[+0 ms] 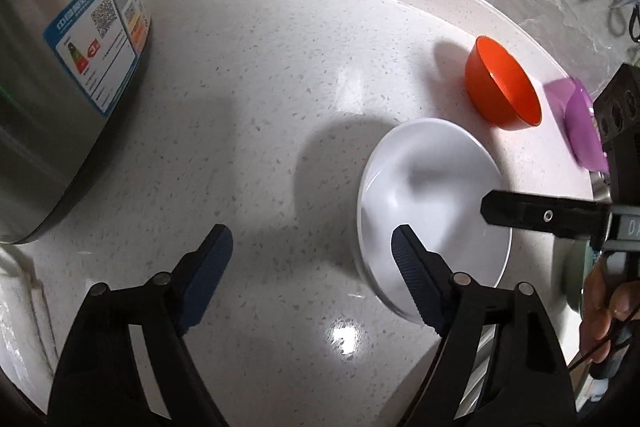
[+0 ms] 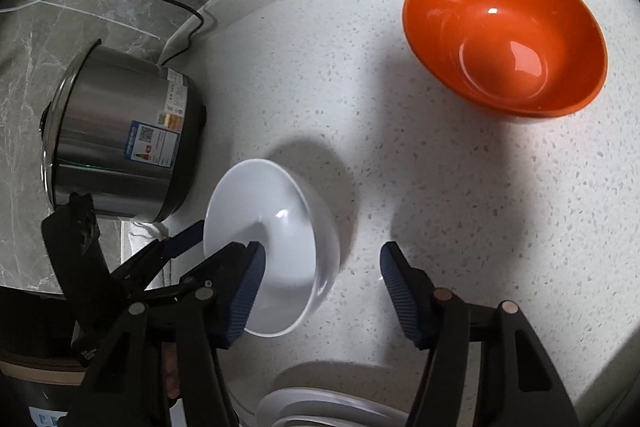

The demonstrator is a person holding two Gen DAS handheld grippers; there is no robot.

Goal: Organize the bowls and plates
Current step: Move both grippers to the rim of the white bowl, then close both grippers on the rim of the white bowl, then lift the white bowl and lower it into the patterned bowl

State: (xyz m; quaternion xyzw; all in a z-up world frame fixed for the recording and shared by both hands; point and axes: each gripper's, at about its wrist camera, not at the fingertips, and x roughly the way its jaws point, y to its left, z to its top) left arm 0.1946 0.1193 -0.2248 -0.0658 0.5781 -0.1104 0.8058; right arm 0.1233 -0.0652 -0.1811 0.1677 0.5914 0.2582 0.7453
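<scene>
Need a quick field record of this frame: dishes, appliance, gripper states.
surface: speckled white countertop
white bowl: upright, between both grippers
orange bowl: upright, empty, apart from the white one
purple dish: far right edge, partly hidden
rice cooker: steel, corded, by the wall
left hand-held gripper: open, one finger over white bowl rim
right hand-held gripper: open, nothing held

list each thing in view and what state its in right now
white bowl: upright on the counter, empty, right gripper's left finger over its rim
orange bowl: upright, empty, standing apart
purple dish: on the counter edge, partly hidden
rice cooker: upright, cord attached
white plates: stacked at the near edge
left gripper: open, holding nothing
right gripper: open, holding nothing
</scene>
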